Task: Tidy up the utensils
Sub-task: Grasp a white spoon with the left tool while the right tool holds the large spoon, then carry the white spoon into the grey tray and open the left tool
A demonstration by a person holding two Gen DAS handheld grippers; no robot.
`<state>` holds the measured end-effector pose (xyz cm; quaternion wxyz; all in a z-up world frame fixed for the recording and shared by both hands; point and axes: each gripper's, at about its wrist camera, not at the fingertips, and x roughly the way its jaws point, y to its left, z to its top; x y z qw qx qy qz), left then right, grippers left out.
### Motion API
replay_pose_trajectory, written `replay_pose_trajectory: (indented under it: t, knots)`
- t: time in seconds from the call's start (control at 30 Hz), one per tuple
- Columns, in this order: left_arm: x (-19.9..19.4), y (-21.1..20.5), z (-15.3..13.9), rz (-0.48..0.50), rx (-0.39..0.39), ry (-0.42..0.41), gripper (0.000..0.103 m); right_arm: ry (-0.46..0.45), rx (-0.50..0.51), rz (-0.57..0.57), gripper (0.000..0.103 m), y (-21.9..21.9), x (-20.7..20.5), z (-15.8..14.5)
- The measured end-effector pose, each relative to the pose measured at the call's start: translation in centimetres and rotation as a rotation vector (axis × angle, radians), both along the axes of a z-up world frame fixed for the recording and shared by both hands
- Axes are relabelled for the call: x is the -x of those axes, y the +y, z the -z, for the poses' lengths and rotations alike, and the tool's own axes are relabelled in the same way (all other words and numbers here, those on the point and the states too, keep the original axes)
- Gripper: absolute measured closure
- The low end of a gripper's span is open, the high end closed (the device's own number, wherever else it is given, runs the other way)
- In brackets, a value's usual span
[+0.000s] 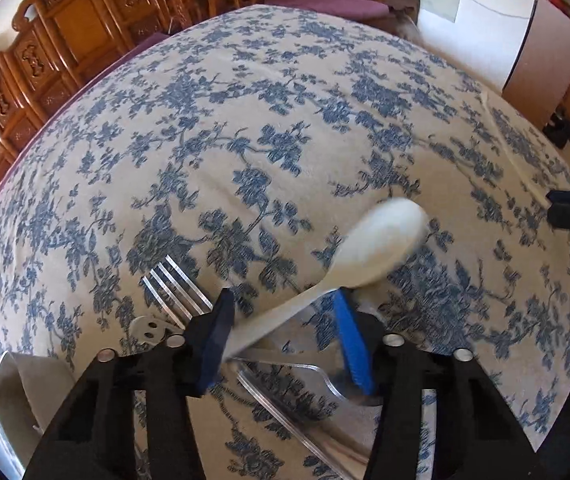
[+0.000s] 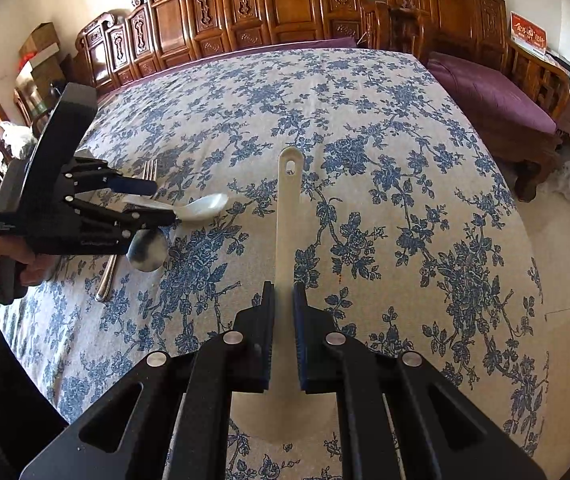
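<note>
White spoon [image 1: 381, 240] bowl motion-blurred; rice paddle [image 2: 287, 216] blade hidden under right gripper [image 2: 283, 300].

My left hand-held gripper [image 2: 157, 204] sits at the left of the bench [image 2: 365, 128], a soup spoon [image 1: 381, 240] between its fingers, bowl pointing away from me; under it lie a fork [image 1: 177, 284] and a metal spoon [image 2: 147, 254], side by side on the bench; my right hand-held gripper [image 2: 283, 292] is well to their right, a rice paddle [image 2: 288, 216] running forward from its fingers; carved wooden chairs [image 2: 269, 4] stand behind the bench.
</note>
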<state>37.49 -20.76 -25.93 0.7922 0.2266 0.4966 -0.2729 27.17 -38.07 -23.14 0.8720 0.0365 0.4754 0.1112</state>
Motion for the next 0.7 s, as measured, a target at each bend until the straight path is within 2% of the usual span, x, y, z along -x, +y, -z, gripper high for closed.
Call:
replay_pose_trajectory:
  t: [0.07, 0.13, 0.23, 0.3, 0.5, 0.7]
  knots:
    - [-0.3, -0.3, 0.1, 0.006, 0.0, 0.006, 0.064, 0.002, -0.001, 0.001, 0.092, 0.0, 0.0, 0.0]
    - [-0.4, -0.6, 0.0, 0.02, 0.011, 0.023, 0.079, 0.002, -0.005, 0.003, 0.092, -0.1, 0.0, 0.0]
    - [-0.2, -1.2, 0.0, 0.027, 0.011, 0.038, 0.093, 0.002, -0.007, 0.003, 0.092, -0.1, 0.0, 0.0]
    - [-0.2, -1.5, 0.1, 0.023, 0.004, 0.035, 0.096, 0.001, -0.007, 0.001, 0.092, 0.0, 0.1, -0.1]
    - [0.0, -1.3, -0.4, -0.023, 0.018, 0.014, 0.097, -0.008, -0.006, -0.011, 0.092, 0.3, 0.1, -0.5]
    - [1.6, -0.1, -3.0, -0.062, 0.051, -0.022, 0.097, -0.029, -0.011, -0.03, 0.092, 1.1, 0.4, -1.3]
